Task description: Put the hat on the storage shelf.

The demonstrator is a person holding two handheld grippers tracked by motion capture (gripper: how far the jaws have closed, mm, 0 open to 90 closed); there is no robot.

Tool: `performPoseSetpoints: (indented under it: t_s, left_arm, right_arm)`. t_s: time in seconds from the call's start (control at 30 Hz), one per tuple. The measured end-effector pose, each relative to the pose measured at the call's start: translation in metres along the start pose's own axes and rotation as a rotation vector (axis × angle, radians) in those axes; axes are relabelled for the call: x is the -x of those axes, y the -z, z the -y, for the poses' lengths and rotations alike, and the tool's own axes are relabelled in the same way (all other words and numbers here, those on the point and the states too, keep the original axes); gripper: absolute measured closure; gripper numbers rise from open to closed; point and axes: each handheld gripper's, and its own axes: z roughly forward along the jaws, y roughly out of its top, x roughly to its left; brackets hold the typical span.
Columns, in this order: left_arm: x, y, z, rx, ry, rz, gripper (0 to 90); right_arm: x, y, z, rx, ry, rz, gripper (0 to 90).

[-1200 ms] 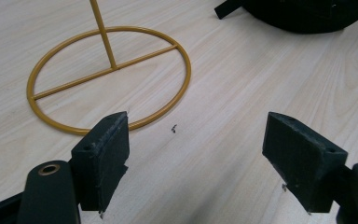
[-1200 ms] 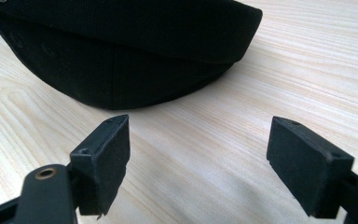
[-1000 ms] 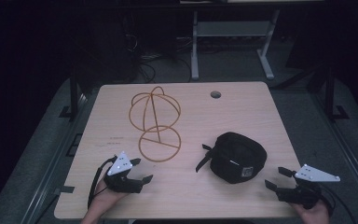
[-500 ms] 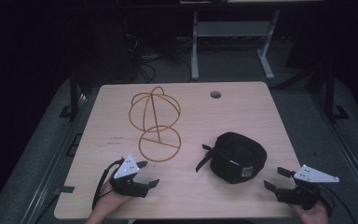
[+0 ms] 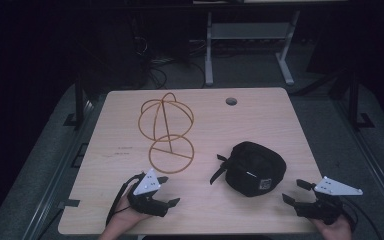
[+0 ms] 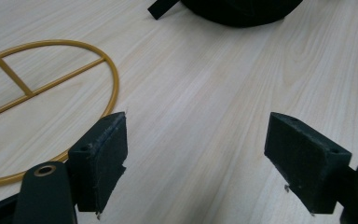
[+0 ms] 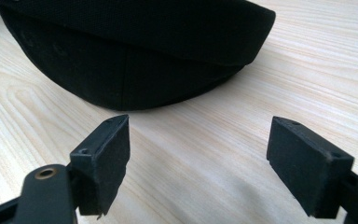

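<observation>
Black cap (image 5: 256, 168) sits on the right half of the table (image 5: 280, 125), crown up, with its strap (image 5: 219, 170) poking out to the left. The right gripper (image 5: 292, 192) is just beside it, near the front right corner, jaws spread wide and holding nothing. In the right gripper view the cap (image 7: 135, 51) is right ahead of the jaws, slightly left, not touching them.

The left gripper (image 5: 166, 192) rests near the front edge, left of the cap, also wide open and empty. Just beyond it stands the gold wire stand (image 5: 167, 132), a dome frame on a ring base. In the left gripper view the ring base (image 6: 51, 102) curves past the left jaw, and the cap's edge (image 6: 242, 9) peeks in at the top.

Compared with a second ago, the left gripper has shifted a bit to the right and turned toward the cap. Right gripper, cap and stand look the same.

Surface is pale wood grain with a round cable hole (image 5: 231, 101) near the far edge. The room behind is dark, grey carpet, a white desk frame (image 5: 245, 45) and some cables (image 5: 155, 60) on the floor.
</observation>
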Motion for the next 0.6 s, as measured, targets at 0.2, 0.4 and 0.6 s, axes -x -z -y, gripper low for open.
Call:
performPoseSetpoints:
  t_s: [0.2, 0.4, 0.6]
  left_arm:
    - [0.001, -0.006, -0.011, 0.006, 0.009, 0.040, 20.8]
    - [0.006, -0.013, -0.027, -0.008, -0.020, 0.080, 20.8]
    - [0.015, -0.025, -0.054, 0.010, -0.045, 0.149, 20.9]
  right_arm:
    - [0.000, -0.002, -0.001, 0.012, -0.013, -0.013, 21.0]
    - [0.000, -0.002, -0.001, 0.018, -0.020, -0.021, 21.0]
    - [0.000, -0.002, -0.002, 0.025, -0.025, -0.023, 21.0]
